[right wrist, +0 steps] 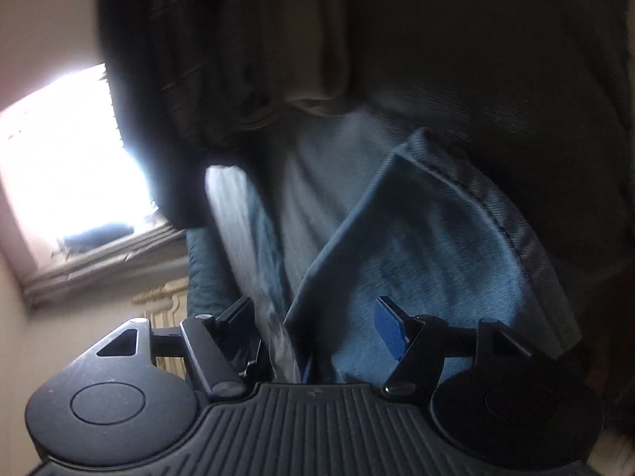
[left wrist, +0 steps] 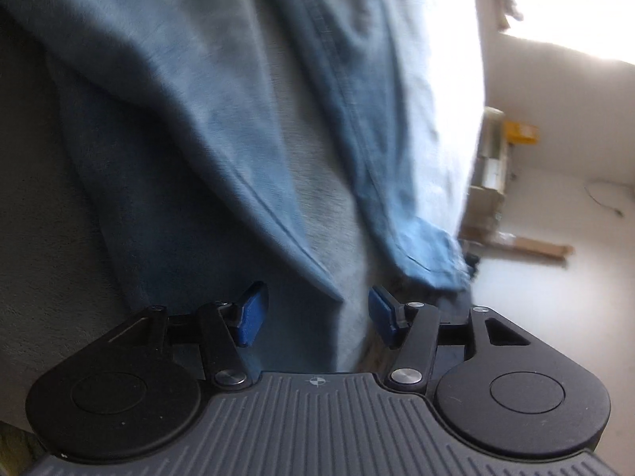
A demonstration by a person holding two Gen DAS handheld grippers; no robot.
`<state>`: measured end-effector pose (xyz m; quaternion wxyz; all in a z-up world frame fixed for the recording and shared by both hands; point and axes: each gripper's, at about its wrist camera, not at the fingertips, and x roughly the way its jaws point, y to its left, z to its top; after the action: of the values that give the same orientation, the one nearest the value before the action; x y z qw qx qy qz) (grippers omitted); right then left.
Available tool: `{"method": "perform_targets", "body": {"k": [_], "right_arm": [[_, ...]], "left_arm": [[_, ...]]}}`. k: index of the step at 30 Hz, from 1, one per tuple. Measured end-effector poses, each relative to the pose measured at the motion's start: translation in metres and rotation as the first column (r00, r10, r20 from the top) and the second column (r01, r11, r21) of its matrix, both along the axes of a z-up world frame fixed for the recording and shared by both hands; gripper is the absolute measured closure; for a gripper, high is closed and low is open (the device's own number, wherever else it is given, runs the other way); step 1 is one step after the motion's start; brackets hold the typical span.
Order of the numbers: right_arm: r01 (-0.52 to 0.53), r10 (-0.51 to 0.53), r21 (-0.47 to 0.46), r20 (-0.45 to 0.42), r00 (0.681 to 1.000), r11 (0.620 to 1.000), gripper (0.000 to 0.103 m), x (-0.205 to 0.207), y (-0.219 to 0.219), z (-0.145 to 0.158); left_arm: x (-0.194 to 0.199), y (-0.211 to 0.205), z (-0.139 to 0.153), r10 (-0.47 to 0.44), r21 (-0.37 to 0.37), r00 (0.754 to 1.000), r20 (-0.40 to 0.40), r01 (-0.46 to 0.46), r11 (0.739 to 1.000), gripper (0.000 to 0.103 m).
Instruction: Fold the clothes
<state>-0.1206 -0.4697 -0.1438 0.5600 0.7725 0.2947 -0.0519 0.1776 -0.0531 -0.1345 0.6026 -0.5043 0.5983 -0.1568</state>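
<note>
In the left wrist view the left gripper (left wrist: 317, 313) stands wide at the bottom of the frame, and nothing is between its blue pads (left wrist: 252, 315). The jeans (left wrist: 222, 119) fill the upper left and centre, blurred, over a grey surface (left wrist: 39, 238). In the right wrist view the right gripper (right wrist: 317, 327) is also wide; denim lies in the gap between its fingers. A bright window (right wrist: 67, 166) is at the left.

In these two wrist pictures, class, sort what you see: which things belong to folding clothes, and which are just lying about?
Part of the job:
- blue jeans
- left gripper, open, cloth between its fingers
- right gripper, open, denim between its fingers

Lying about:
- grey couch
- dark garment
- yellow box
- cardboard strip
- window
</note>
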Motion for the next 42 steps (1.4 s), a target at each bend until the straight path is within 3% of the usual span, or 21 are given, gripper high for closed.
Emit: {"method": "perform_targets", "body": {"k": [5,9,10,12,13,14,17,19,23,27,29,31,37,39,42], "right_arm": [[0.176,-0.154,0.193,-0.122,0.980,0.965,0.032,-0.004,-0.004,-0.032],[0.271,-0.232,0.377,-0.146,0.962,0.886,0.032,-0.013,-0.003,-0.065],[0.273,-0.235,0.400,-0.144,0.961,0.875,0.038,-0.016,-0.002,-0.070],[0.266,-0.230,0.423,-0.136,0.964,0.866,0.050,-0.022,0.001,-0.078],[0.260,-0.226,0.426,-0.129,0.965,0.867,0.060,-0.024,0.003,-0.081],[0.251,-0.218,0.414,-0.126,0.968,0.875,0.073,-0.026,0.005,-0.081],[0.222,-0.198,0.342,-0.104,0.975,0.913,0.093,-0.031,0.013,-0.076],[0.200,-0.187,0.290,-0.074,0.980,0.936,0.098,-0.033,0.017,-0.070],[0.162,-0.177,0.260,0.036,0.984,0.952,0.099,-0.041,0.020,-0.056],[0.123,-0.146,0.197,0.103,0.984,0.973,0.090,-0.052,0.016,-0.031],[0.113,-0.131,0.183,0.094,0.987,0.977,0.058,-0.057,0.015,-0.025],[0.099,-0.109,0.146,0.062,0.992,0.984,0.044,-0.062,0.016,-0.020],[0.020,-0.020,0.076,-0.002,1.000,0.997,0.043,-0.058,0.034,-0.024],[0.015,-0.014,0.043,-0.020,1.000,0.999,0.047,-0.050,0.042,-0.027],[-0.020,0.022,-0.108,0.010,1.000,0.994,0.084,-0.035,0.056,-0.009]], "left_arm": [[0.009,-0.002,-0.018,0.048,-0.039,0.996,-0.077,-0.051,0.998,0.049],[0.004,0.007,-0.021,0.049,-0.053,0.996,-0.075,-0.053,0.997,0.070],[0.002,0.010,-0.023,0.049,-0.060,0.996,-0.074,-0.054,0.997,0.074],[-0.002,0.017,-0.028,0.046,-0.077,0.997,-0.068,-0.052,0.996,0.094],[-0.004,0.018,-0.030,0.043,-0.085,0.997,-0.059,-0.048,0.995,0.099],[-0.005,0.020,-0.033,0.040,-0.094,0.998,-0.049,-0.044,0.995,0.100],[-0.012,0.024,-0.030,0.032,-0.105,0.999,0.009,-0.031,0.994,0.102],[-0.018,0.027,-0.024,0.021,-0.099,0.998,0.062,-0.015,0.995,0.102],[-0.038,0.043,-0.002,0.013,-0.103,0.982,0.186,0.006,0.995,0.102],[-0.070,0.066,0.018,0.010,-0.100,0.953,0.302,0.021,0.995,0.103],[-0.089,0.079,0.021,0.004,-0.090,0.944,0.331,0.027,0.996,0.103],[-0.108,0.090,0.018,0.003,-0.071,0.939,0.345,0.023,0.997,0.103],[-0.141,0.116,0.000,0.052,-0.114,0.940,0.337,-0.014,0.993,0.103],[-0.147,0.122,-0.005,0.070,-0.131,0.940,0.335,-0.027,0.991,0.103],[-0.149,0.125,-0.004,0.083,-0.132,0.932,0.354,-0.038,0.991,0.103]]}}
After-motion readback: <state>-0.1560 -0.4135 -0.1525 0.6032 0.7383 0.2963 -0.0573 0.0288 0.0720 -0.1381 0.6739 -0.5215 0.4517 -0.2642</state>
